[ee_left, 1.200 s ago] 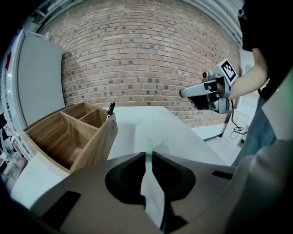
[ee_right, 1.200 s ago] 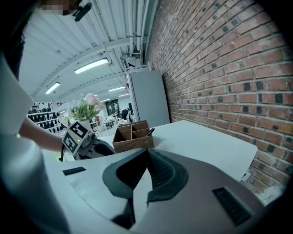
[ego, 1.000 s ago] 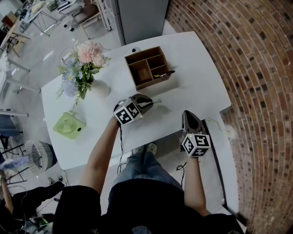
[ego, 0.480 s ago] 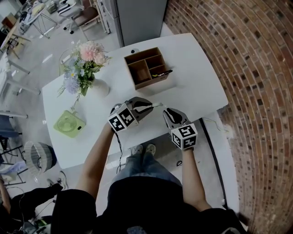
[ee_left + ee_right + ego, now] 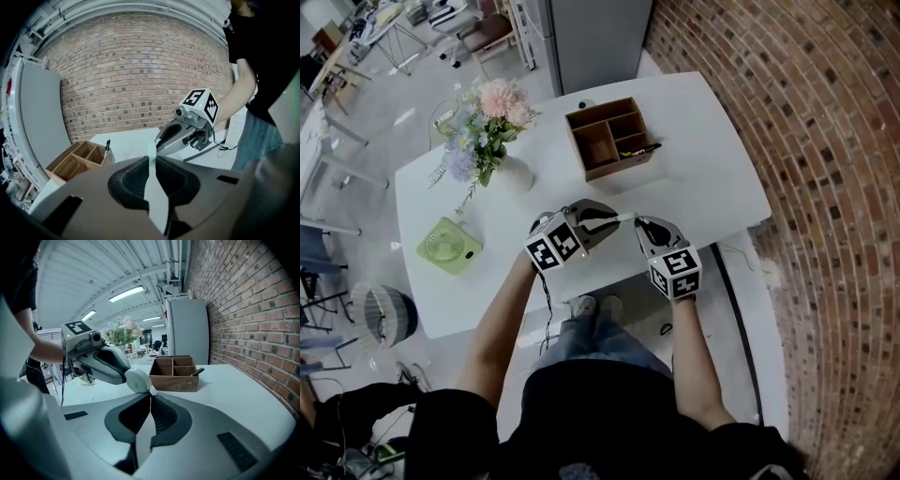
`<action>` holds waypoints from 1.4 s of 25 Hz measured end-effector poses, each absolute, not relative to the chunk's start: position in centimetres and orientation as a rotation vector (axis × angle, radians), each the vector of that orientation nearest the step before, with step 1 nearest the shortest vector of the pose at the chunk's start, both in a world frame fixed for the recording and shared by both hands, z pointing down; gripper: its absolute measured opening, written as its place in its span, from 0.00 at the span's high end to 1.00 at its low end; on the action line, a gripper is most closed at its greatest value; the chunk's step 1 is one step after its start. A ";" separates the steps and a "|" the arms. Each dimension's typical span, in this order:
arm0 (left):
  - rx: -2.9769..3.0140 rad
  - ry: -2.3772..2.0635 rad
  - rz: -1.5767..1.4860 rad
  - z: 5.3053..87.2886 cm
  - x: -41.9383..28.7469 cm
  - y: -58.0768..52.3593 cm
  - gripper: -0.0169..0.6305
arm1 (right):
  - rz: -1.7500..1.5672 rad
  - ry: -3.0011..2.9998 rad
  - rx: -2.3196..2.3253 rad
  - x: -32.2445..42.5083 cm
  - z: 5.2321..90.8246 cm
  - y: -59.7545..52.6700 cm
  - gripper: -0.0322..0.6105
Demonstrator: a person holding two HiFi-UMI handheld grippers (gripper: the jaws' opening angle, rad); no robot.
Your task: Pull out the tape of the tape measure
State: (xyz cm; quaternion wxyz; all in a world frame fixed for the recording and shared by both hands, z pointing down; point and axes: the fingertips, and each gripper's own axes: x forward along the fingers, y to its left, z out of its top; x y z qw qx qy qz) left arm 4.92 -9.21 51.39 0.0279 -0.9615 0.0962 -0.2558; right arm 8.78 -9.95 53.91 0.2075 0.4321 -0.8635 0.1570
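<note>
My left gripper [image 5: 611,217] is shut on a small white round tape measure [image 5: 136,379], held above the white table's [image 5: 712,187] front edge. In the left gripper view the case shows as a pale sliver [image 5: 156,190] between the pads. My right gripper [image 5: 638,223] meets it tip to tip from the right. Its jaws have just been closing, and they now pinch the tape's end tab [image 5: 151,390] at the case mouth. The right gripper [image 5: 161,139] also shows in the left gripper view, pointing at the case. No length of tape shows outside the case.
A wooden organizer box [image 5: 612,138] with a black pen [image 5: 639,148] stands behind the grippers. A flower vase [image 5: 514,174] and a green fan [image 5: 450,246] sit at the table's left. A brick wall [image 5: 825,187] runs along the right.
My right gripper has swung left from beyond the table's front edge to the left gripper's tip and closed at the tape measure's mouth. The left gripper has risen a little with the case.
</note>
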 end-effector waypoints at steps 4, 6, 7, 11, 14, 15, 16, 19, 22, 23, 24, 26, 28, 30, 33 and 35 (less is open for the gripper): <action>-2.967 0.298 -0.798 51.5 4.6 -8.9 0.89 | 0.399 -2.391 1.199 8.9 53.9 -9.5 0.94; -2.967 0.294 -0.803 51.5 4.5 -8.6 0.89 | 0.386 -2.380 1.200 9.0 53.9 -9.4 0.94; -2.967 0.292 -0.805 51.5 4.4 -8.5 0.89 | 0.383 -2.373 1.205 9.2 53.9 -9.3 0.94; -2.964 0.289 -0.823 51.7 4.0 -8.5 0.89 | 0.387 -2.336 1.252 10.5 54.0 -9.3 0.94; -2.957 0.287 -0.841 51.9 3.4 -8.4 0.89 | 0.387 -2.313 1.283 11.8 54.1 -9.3 0.94; -2.955 0.287 -0.846 51.9 3.1 -8.4 0.89 | 0.385 -2.304 1.293 12.1 54.2 -9.2 0.94; -2.953 0.289 -0.852 52.0 2.9 -8.4 0.89 | 0.383 -2.295 1.302 12.4 54.2 -9.2 0.94; -2.953 0.293 -0.863 52.3 2.3 -8.5 0.89 | 0.371 -2.276 1.314 13.1 54.4 -9.2 0.94; -2.942 0.278 -0.881 52.5 2.1 -8.6 0.89 | 0.344 -2.249 1.328 13.6 54.5 -9.3 0.94; -2.938 0.274 -0.889 52.5 1.9 -8.5 0.89 | 0.340 -2.240 1.338 13.9 54.5 -9.4 0.94; -2.936 0.273 -0.896 52.6 1.7 -8.5 0.89 | 0.338 -2.230 1.348 14.3 54.5 -9.4 0.94; -2.935 0.281 -0.908 52.8 1.2 -8.6 0.89 | 0.335 -2.212 1.368 15.1 54.6 -9.5 0.94; -2.935 0.289 -0.920 52.9 0.6 -8.7 0.89 | 0.331 -2.194 1.387 16.0 54.7 -9.6 0.94; -2.936 0.292 -0.931 53.1 0.1 -8.7 0.89 | 0.328 -2.177 1.402 16.9 54.9 -9.7 0.94; -2.933 0.291 -0.948 53.4 -0.5 -8.7 0.89 | 0.326 -2.153 1.422 17.8 55.0 -9.8 0.94; -2.931 0.293 -0.959 53.6 -0.9 -8.7 0.89 | 0.326 -2.140 1.434 18.5 55.1 -9.9 0.94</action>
